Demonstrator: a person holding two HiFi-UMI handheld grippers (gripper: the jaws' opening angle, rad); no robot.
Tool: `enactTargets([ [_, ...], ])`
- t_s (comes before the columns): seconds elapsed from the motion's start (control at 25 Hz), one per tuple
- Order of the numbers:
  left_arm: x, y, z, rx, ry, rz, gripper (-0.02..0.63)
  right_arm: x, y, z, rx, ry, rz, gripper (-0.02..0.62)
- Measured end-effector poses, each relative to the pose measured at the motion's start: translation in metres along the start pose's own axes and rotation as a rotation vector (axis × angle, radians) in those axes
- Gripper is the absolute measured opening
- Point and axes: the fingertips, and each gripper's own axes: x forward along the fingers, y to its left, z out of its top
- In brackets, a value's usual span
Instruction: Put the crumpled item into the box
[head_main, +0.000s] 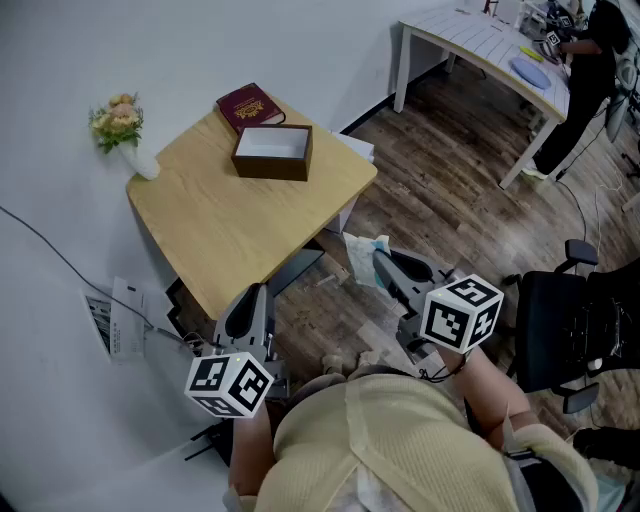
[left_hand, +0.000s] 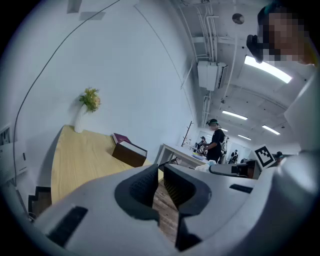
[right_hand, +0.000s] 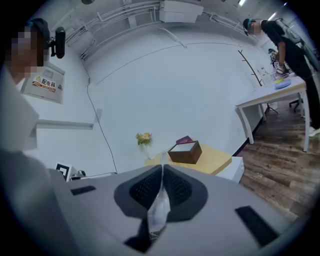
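Crumpled item (head_main: 362, 250) clamped tight between the right gripper (head_main: 380, 262) jaws, held over the floor (head_main: 440, 200) just off the table (head_main: 225, 235) corner. Box (head_main: 270, 168) sits open on the table's far side beside a book (head_main: 250, 105), well apart from the item. Left gripper (head_main: 257, 295) empty, jaws slightly parted, by the table's near edge.

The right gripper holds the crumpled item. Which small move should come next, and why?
Probably carry the right gripper forward over the table toward the open box. Its jaws are shut on the crumpled item, yet it hangs off the table's near edge, above the floor, well short of the box.
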Motion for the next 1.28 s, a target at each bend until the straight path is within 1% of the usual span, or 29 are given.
enactTargets([
  [0.28,0.009,-0.003,-0.008,-0.004,0.018,0.015,0.051,0.001,-0.012,-0.002,0.001,0.015,-0.008,0.034],
  [0.4,0.010,-0.003,-0.010,-0.002,0.020,0.035,0.051,0.001,-0.016,-0.003,0.012,0.018,0.008,0.034],
  [0.6,0.016,0.002,-0.008,0.016,0.028,0.066,0.051,0.007,-0.022,-0.005,-0.011,0.043,0.026,0.034],
  [0.88,0.014,0.004,-0.006,0.026,0.040,0.108,0.051,0.010,-0.025,-0.008,-0.007,0.067,0.059,0.034],
  [1.08,0.025,0.008,-0.004,0.042,0.053,0.100,0.051,0.020,-0.026,-0.005,-0.007,0.071,0.066,0.034],
  [1.28,0.050,0.019,-0.004,0.057,0.080,0.075,0.051,0.037,-0.030,-0.004,-0.008,0.081,0.059,0.034],
])
